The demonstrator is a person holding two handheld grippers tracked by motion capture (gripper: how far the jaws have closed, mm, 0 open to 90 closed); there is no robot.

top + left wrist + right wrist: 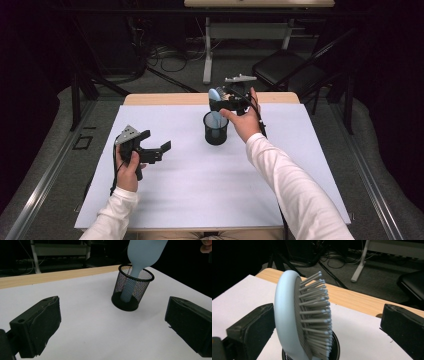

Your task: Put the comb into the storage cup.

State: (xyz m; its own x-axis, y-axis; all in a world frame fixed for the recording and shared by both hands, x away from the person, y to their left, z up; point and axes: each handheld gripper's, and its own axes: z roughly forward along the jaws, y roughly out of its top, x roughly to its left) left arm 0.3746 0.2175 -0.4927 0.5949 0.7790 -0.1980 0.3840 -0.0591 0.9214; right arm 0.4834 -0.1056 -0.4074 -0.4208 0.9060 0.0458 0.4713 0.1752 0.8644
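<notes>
Left gripper (pixel 152 145): I hold it low over the left of the surface (pixel 175 200), well apart from the cup. Its jaws are spread wide with nothing between them, and they look across at the cup.

Cup (pixel 215 131): a black mesh cup, upright near the middle of the surface, toward the far edge. In the left gripper view (pixel 131 290) the brush handle runs down inside it to the bottom.

Brush (pixel 215 97): a pale blue hairbrush, handle down in the cup, head sticking up above the rim and leaning a little. In the right gripper view (pixel 294 322) the head stands between my jaws, bristles facing the right-hand jaw.

Right gripper (pixel 225 102): I hold it just behind and above the cup, around the brush head. Its jaws are spread wide. The left-hand jaw sits just beside the back of the head; whether it touches I cannot tell. The right-hand jaw is well clear of the bristles.

Step in hand: I judge this to be the release, with the brush standing in the cup on its own weight.

Next move: draw the right gripper up and back, keeping the jaws wide, so neither jaw catches the bristles or tips the cup. The leaning head could follow me if I brush it, so a straight, slow exit suits best.
</notes>
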